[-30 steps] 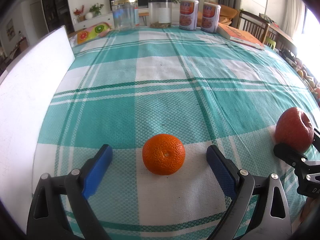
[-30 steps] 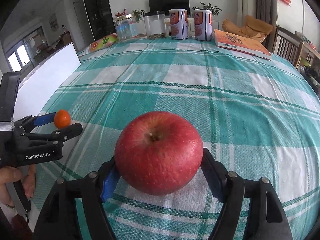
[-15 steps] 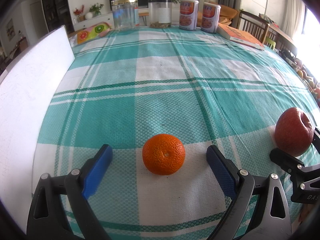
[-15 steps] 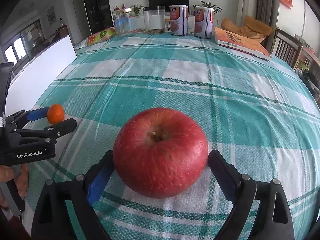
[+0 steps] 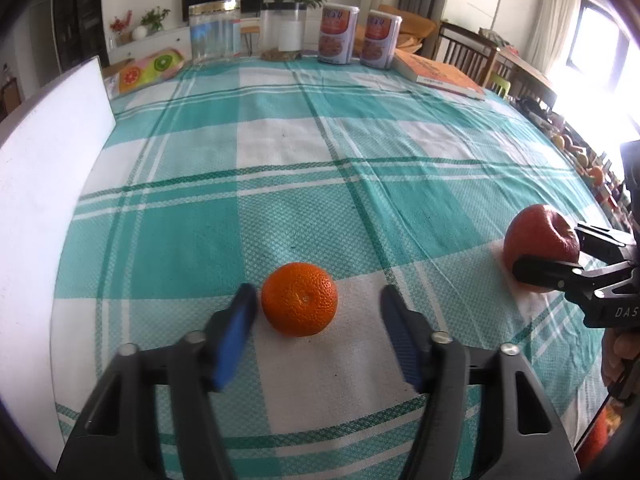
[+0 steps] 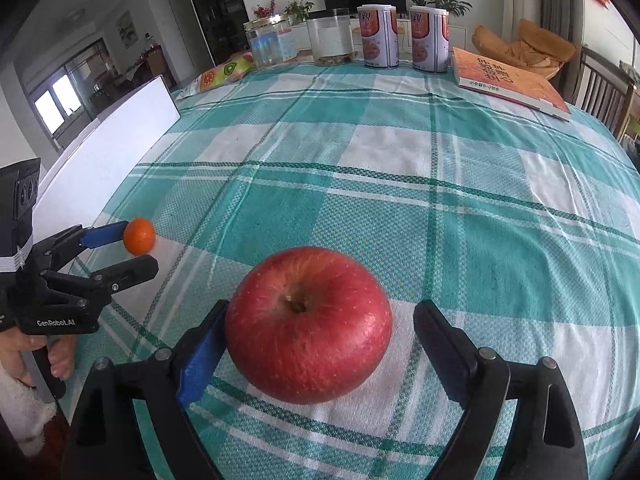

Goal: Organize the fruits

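Between the blue pads of the left gripper (image 5: 316, 312) sat the orange (image 5: 299, 299), resting on a white square of the checked tablecloth (image 5: 360, 200). Its jaws were closing: the left pad stood just beside the fruit's skin, perhaps touching, while the right pad was apart from it, so no clamp had formed. The right gripper (image 6: 320, 336) straddled the red apple (image 6: 308, 324), stem upward, in the same way, jaws closing, the blue pad against the apple's left flank and a gap open on the other side.

By my judgement, the step in hand was the twin pick-up, both fruits bracketed but neither secured. The next move called for each pair of jaws to finish closing squarely on the widest part of its fruit, since round skins could roll or squirt out of an off-centre pinch, and only then to lift.

Farther out, a white board (image 5: 44, 208) stood along the cloth's left edge. At the far end stood two clear jars (image 6: 304, 38) and two printed tins (image 6: 404, 38), with an orange book (image 6: 508, 78) beside them. No bowl or tray for the fruit was visible.
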Action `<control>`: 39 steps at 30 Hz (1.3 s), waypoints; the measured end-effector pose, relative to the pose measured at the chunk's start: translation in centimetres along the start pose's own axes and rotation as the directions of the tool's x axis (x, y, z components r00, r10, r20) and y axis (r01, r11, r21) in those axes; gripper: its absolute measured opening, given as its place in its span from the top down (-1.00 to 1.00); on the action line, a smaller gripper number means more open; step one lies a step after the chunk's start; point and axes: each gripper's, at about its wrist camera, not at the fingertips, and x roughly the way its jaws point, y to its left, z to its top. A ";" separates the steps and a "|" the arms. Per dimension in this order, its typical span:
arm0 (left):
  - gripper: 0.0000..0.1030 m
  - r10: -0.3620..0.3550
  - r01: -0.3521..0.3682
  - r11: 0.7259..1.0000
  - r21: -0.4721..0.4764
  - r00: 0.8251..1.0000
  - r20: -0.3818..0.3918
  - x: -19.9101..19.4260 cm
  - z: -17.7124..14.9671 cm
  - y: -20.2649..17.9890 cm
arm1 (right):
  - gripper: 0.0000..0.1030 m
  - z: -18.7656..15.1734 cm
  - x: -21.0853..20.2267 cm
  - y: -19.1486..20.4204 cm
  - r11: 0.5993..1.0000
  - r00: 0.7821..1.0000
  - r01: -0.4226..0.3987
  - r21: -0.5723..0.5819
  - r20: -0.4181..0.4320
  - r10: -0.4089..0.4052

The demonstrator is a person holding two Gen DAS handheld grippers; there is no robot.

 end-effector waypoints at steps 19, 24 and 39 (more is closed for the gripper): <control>0.35 0.307 -0.290 0.818 -0.496 0.950 -0.050 -20.7 -2.4 25.9 | -0.36 13.8 1.2 37.4 0.818 0.921 -0.387 -0.426 -0.145 0.361; 0.32 0.293 -0.365 0.773 -0.518 0.931 -0.219 -16.2 -4.6 30.7 | -0.36 11.6 7.4 44.1 0.763 0.936 -0.313 -0.566 -0.319 0.147; -0.94 0.582 -0.484 0.688 -0.541 0.813 0.012 -25.8 -5.5 25.8 | -1.00 13.6 0.3 42.4 0.817 0.977 -0.203 -0.540 -0.164 0.134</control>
